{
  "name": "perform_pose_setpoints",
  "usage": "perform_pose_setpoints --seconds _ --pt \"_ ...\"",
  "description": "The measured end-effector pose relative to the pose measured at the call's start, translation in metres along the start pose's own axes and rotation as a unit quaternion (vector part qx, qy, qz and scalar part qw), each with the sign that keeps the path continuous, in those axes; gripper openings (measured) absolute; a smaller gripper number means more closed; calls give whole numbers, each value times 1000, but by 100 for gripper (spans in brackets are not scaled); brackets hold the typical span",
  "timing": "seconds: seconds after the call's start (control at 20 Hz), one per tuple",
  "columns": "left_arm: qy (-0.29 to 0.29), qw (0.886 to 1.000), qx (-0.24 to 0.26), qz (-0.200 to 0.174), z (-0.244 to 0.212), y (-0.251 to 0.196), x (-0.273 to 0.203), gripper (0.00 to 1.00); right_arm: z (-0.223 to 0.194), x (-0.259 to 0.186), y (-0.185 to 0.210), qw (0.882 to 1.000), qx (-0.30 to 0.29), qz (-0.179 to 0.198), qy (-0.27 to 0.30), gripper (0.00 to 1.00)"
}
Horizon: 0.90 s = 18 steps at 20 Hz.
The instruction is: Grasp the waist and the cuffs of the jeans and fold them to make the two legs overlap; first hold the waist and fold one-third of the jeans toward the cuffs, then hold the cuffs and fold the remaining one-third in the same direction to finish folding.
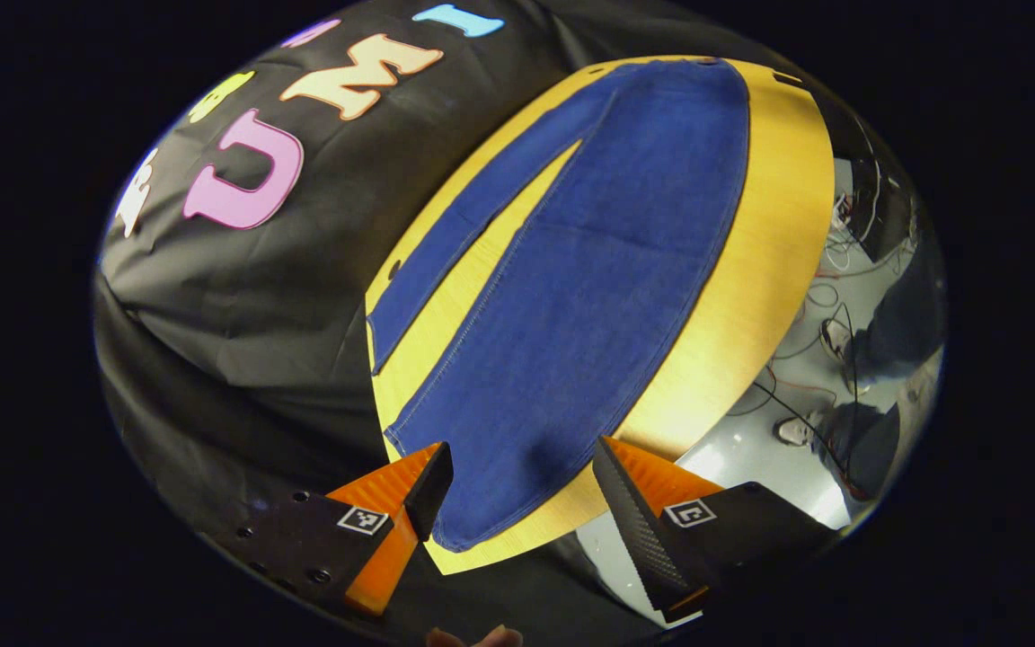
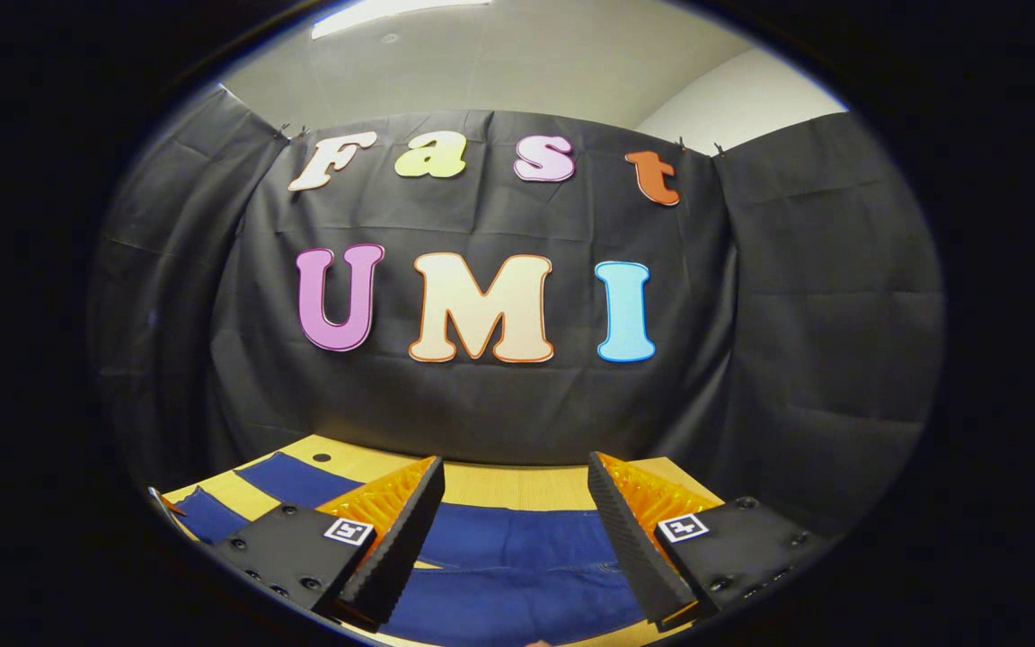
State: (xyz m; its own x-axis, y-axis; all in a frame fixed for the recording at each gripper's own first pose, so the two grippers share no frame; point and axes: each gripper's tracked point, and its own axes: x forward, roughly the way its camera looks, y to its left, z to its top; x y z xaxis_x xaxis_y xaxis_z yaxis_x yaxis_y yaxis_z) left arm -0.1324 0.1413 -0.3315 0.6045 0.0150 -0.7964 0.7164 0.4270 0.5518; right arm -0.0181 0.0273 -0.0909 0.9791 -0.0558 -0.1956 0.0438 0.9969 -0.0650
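A: What's the room like?
B: Black cloth wall (image 2: 499,404) behind a yellow wooden desk (image 1: 751,270); grey floor (image 1: 751,467) with cables beside it.
A: And the jeans?
B: The blue jeans (image 1: 607,270) lie flat on the desk, long axis running away from the left claw (image 1: 522,490), cuffs nearest it, legs splayed apart.
A: The claws?
B: Left claw is spread wide over a cuff. Right claw (image 2: 513,526) is also apart, above the jeans.

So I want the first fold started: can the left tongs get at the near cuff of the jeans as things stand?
Probably yes. The left tongs hang open right over the near cuff of the jeans, which lie flat on the table, with nothing between.
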Motion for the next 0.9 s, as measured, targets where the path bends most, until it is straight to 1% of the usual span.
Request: perform_pose_setpoints --seconds 0.1,0.15,0.2,0.3,0.35,0.45,0.5,0.55,0.6,0.65,0.7,0.75,0.85,0.9 --pt "15 1000 24 -8 -8 0 5 95 -1 -2 -1 1000 -3 -6 2 99" --pt "12 999 42 -9 -5 4 12 95 -1 -4 -2 1000 -6 -10 2 99" --pt "9 998 56 -13 -5 6 18 92 -1 -5 -5 1000 -9 -16 3 99" --pt "6 998 65 -26 -6 7 26 90 -2 -8 -10 1000 -10 -26 6 100" --pt "4 997 70 -30 -4 8 28 87 -3 -10 -12 999 -10 -32 7 99" --pt "-4 996 84 -33 2 11 33 89 -6 -15 -18 999 -12 -43 10 99" --pt "-6 995 94 -34 6 12 34 84 -8 -17 -21 999 -15 -48 13 99" --pt "-11 994 105 -40 10 14 38 84 -10 -20 -24 998 -19 -53 16 99" --pt "-9 992 112 -53 11 12 42 83 -11 -24 -27 998 -23 -58 17 100" --pt "-9 991 113 -68 10 9 46 82 -11 -27 -31 998 -26 -63 18 99" --pt "-6 990 111 -86 11 4 47 73 -10 -29 -35 997 -28 -67 18 100" --pt "-3 990 102 -102 8 0 55 64 -10 -32 -37 997 -29 -71 18 99" --pt "6 988 83 -128 8 -6 59 30 -10 -36 -43 996 -30 -78 18 99" --pt "13 989 75 -129 9 -8 60 13 -13 -38 -46 996 -30 -79 21 99"
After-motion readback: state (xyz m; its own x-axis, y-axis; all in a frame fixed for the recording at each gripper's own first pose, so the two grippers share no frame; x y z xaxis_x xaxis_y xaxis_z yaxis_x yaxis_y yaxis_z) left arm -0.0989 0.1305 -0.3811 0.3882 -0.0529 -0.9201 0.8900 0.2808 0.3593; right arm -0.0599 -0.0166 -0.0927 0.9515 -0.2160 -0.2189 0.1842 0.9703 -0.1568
